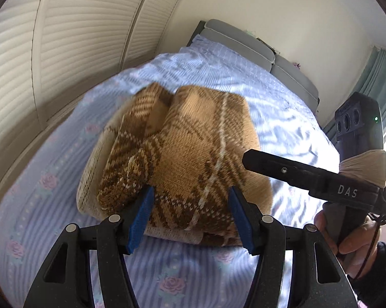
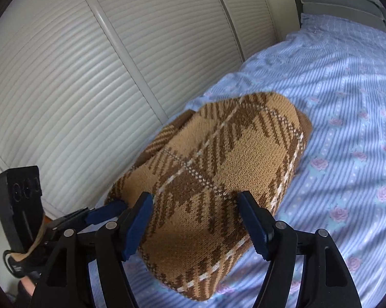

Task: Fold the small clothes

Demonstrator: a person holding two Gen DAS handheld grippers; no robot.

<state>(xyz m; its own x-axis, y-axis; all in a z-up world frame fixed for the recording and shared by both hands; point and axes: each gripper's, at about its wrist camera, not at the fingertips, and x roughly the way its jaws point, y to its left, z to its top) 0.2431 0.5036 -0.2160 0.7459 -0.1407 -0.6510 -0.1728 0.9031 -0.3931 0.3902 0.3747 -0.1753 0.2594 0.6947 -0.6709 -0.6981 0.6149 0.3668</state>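
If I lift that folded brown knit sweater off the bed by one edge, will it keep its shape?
Probably not. The sweater is thick, soft knit lying in loose rounded layers, so lifted by one edge it would likely sag and unfold. Its coarse weave should give the pads good grip rather than slip. On the bedsheet it looks bulky but light, likely bunching if pushed.

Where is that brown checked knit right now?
In both views the brown knit lies folded on the flowery blue bedsheet, just ahead of both open tongs, with the slatted wardrobe doors behind.
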